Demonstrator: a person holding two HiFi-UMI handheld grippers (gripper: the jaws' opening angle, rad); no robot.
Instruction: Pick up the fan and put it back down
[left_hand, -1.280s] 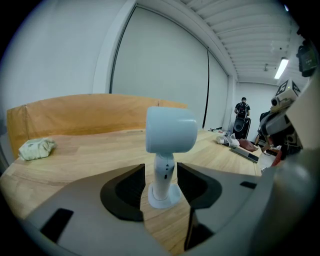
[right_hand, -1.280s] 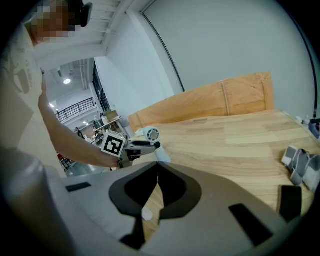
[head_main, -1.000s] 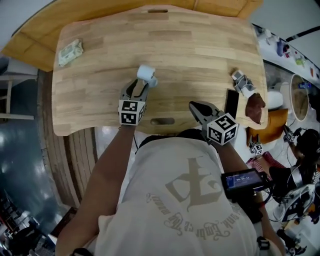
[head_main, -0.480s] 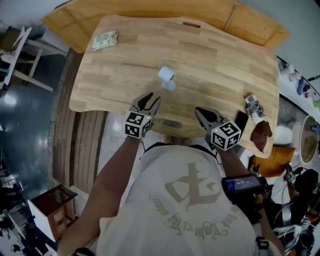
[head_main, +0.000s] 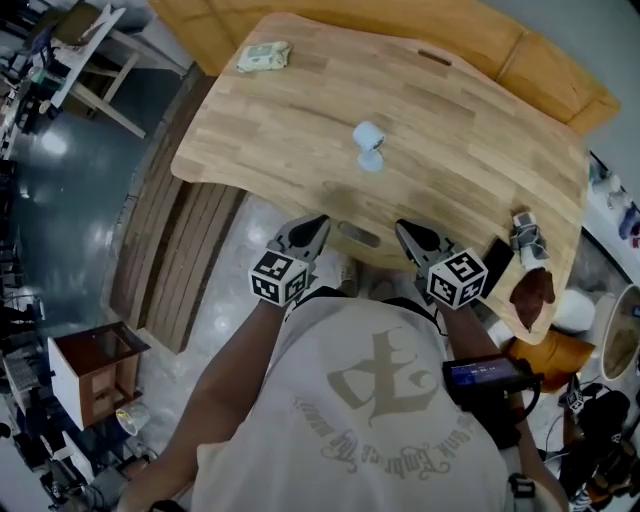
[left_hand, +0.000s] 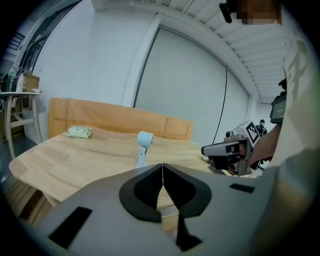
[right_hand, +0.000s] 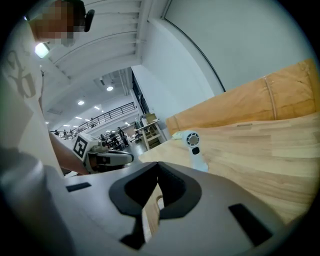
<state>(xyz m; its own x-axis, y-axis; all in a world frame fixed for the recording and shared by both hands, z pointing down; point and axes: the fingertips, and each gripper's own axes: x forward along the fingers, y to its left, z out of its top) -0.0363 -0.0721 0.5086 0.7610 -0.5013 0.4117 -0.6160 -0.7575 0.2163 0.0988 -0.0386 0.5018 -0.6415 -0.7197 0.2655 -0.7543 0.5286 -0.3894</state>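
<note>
The wooden worktop (head_main: 300, 130) lies ahead of both your tools. Only the head view shows that the tools hang off its near edge, over the floor.

Your left tool (head_main: 316, 224) is closing: in its own view the jaws meet tip to tip with nothing between them. Your right tool (head_main: 404, 229) is closed as well, tips touching and empty. Each gripper view catches the other tool off to its inner side.

The fan (head_main: 368, 140) stands upright on the worktop, ahead of the tools and between their lines, well apart from both. The right gripper view shows its round grille and a dark button on the stem. The left gripper view shows only a plain pale head.

A pale green packet (head_main: 263, 56) lies far beyond your left tool, off to its left. A few small items lie just beside your right tool's outer side, clear only in the head view.
</note>
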